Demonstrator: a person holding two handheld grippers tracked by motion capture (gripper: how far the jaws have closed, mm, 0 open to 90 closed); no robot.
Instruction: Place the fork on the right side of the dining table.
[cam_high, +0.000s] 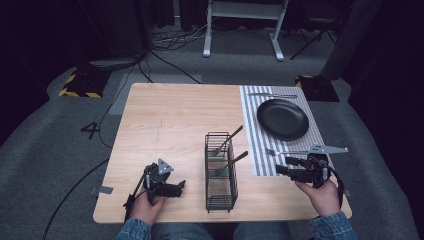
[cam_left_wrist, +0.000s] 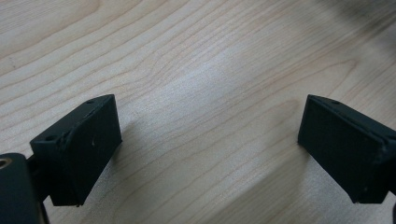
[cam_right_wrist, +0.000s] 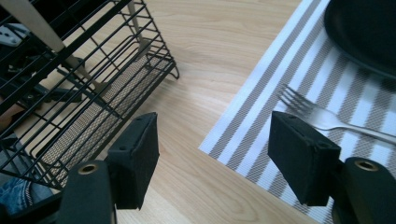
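- Fork (cam_high: 292, 152) is seen lying flat on the striped placemat (cam_high: 260, 150), near the mat's near edge, just in front of the black plate (cam_high: 282, 118); its tines point toward the wire basket, and its handle runs away to the right.
- In the right gripper view the fork (cam_right_wrist: 322, 116) lies just beyond the right jaw, apart from both pads; nothing is held between them.
- The right gripper (cam_high: 285, 166) is held low over the table at the mat's near left corner, its jaws spread wide and empty; in its own view, the right gripper (cam_right_wrist: 212, 140) is seen above the mat's corner and bare wood.
- The left gripper (cam_high: 181, 186) is kept near the table's front edge, left of the basket; its jaws are spread wide over bare wood, with nothing between them.
- The black wire basket (cam_high: 220, 172) stands upright in the middle of the wooden table (cam_high: 165, 120); two utensils (cam_high: 227, 142) are leaned inside it, handles up.
- A knife (cam_high: 272, 95) is laid on the mat behind the plate.
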